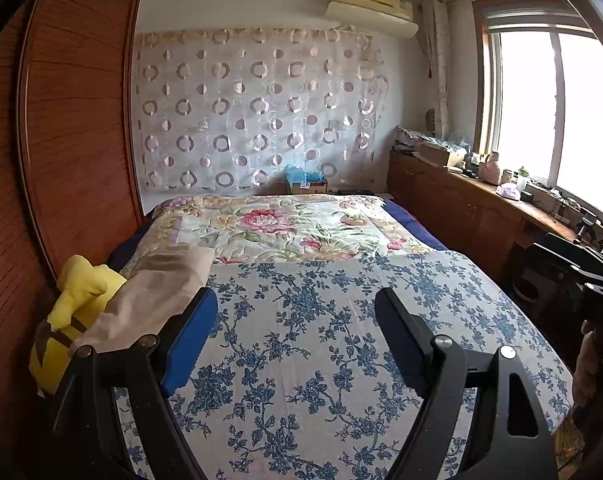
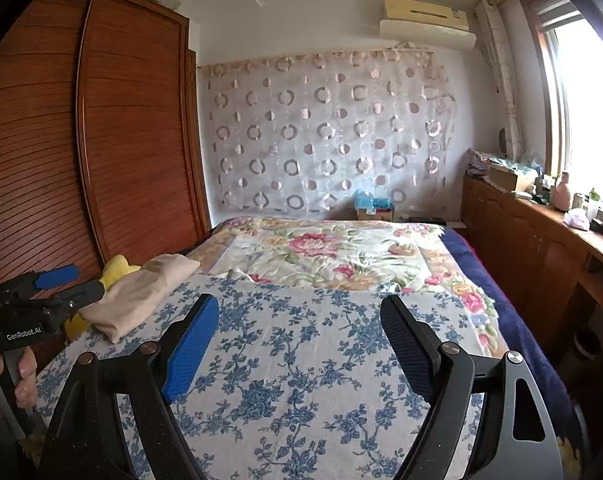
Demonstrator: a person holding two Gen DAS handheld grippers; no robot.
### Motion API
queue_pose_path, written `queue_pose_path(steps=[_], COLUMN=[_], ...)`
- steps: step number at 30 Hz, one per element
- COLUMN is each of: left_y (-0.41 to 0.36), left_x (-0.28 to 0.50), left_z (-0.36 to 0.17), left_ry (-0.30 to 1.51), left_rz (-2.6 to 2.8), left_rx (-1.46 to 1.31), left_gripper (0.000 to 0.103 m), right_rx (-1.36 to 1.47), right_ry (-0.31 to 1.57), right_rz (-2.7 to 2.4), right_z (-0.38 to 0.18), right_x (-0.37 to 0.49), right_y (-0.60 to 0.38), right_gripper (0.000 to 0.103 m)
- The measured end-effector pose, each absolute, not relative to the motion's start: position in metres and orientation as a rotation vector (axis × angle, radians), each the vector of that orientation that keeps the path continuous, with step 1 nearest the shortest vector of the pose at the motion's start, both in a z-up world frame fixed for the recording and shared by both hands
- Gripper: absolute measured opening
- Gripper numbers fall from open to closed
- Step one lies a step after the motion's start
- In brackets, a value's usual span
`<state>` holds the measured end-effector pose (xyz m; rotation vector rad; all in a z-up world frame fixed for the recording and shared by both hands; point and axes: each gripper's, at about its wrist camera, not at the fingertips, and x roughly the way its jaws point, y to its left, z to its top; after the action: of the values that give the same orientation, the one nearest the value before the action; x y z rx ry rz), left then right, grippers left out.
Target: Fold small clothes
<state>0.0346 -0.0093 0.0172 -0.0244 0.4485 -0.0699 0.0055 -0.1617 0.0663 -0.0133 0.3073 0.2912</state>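
A beige folded garment [image 1: 149,292] [image 2: 141,292] lies at the left edge of the bed, on the blue-flowered white sheet [image 1: 321,360] [image 2: 301,360]. Behind it a yellow cloth item [image 1: 77,292] [image 2: 117,268] rests against the wardrobe. My left gripper [image 1: 297,296] is open above the sheet with nothing between its fingers. In the right wrist view the left gripper [image 2: 77,282] hovers just left of the beige garment, held by a hand [image 2: 21,376]. My right gripper [image 2: 299,300] is open over the bare sheet and holds nothing. Its black body [image 1: 593,280] shows at the right edge of the left wrist view.
A pink-flowered quilt [image 1: 285,228] [image 2: 325,252] covers the far half of the bed. A wooden louvred wardrobe [image 1: 73,140] [image 2: 133,140] stands along the left side. A low wooden cabinet [image 1: 453,208] [image 2: 521,248] with clutter runs under the window on the right.
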Motion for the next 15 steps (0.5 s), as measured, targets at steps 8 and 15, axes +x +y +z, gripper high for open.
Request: queue_pose_path(steps=[8,15], left_y=[-0.009,-0.009], left_x=[0.033,0.032], left_z=[0.017,0.017], left_ry=[0.444,0.442], left_rz=[-0.066,-0.066], left_rx=[-0.019,-0.021], left_gripper=[0.082,0.082], right_rx=[-0.007,-0.01], right_ry=[0.31,0.314], right_rz=[0.28,0.281], right_z=[0.061,0.063], right_x=[0.009,0.015], right_y=[-0.168,-0.178], right_gripper=[0.084,0.084])
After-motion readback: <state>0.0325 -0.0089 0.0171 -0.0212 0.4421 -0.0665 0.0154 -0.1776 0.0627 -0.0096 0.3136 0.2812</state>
